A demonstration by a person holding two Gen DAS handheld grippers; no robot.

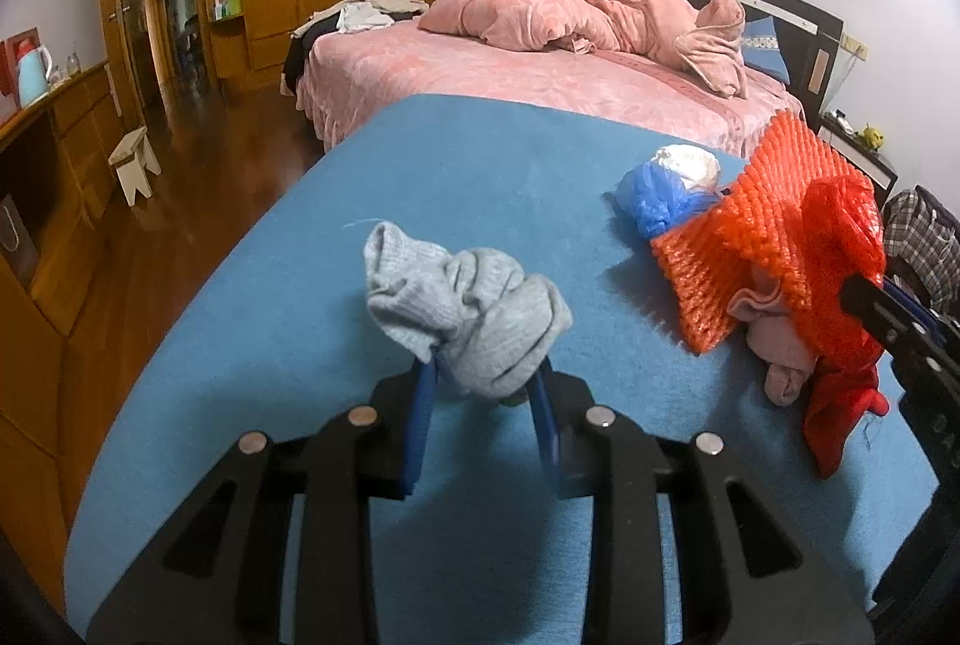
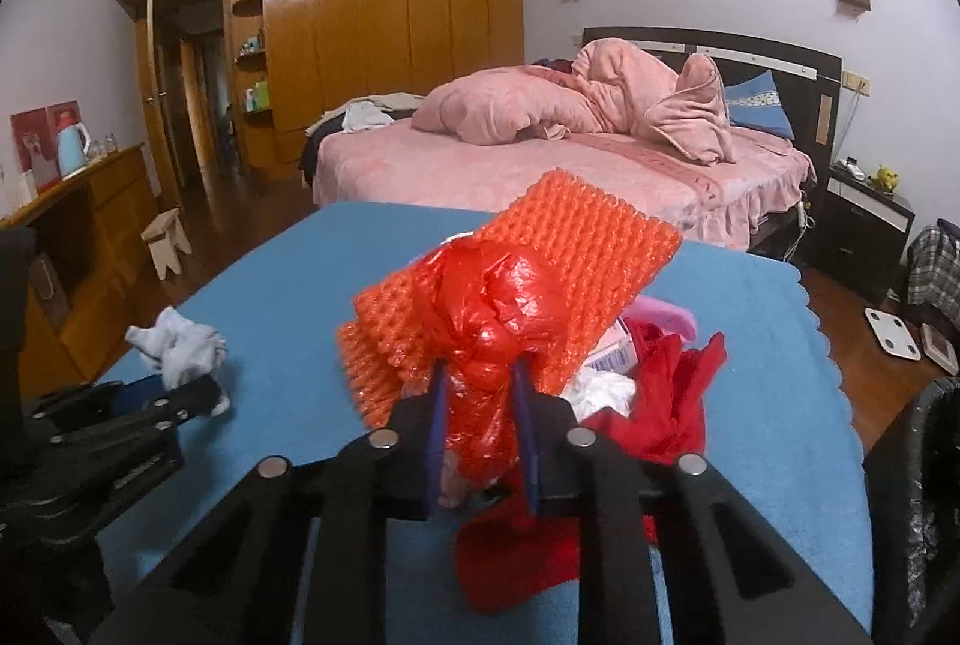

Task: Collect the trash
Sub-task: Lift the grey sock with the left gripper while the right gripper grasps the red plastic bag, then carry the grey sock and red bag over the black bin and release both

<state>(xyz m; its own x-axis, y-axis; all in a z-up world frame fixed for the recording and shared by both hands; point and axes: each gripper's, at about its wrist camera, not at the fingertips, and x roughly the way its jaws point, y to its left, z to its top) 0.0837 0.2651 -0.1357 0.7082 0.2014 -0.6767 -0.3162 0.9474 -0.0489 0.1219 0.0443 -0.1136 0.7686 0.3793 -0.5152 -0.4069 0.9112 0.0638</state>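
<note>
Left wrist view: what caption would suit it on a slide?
Left gripper clamps a crumpled grey sock above the blue tabletop, orange foam net alongside.

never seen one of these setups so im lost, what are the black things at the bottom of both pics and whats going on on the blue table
The black things are hand-held claws: a person holds one in each hand, and each carries a camera looking forward along its two blue fingers. So one picture is from the left claw, the other from the right claw.

They are working over a table with a blue cloth in a bedroom. The left claw is shut on a crumpled grey sock. The right claw is shut on a knotted red plastic bag, which sits against an orange foam net. Also on the cloth are a blue bag, a white wad and a pink cloth.
</note>
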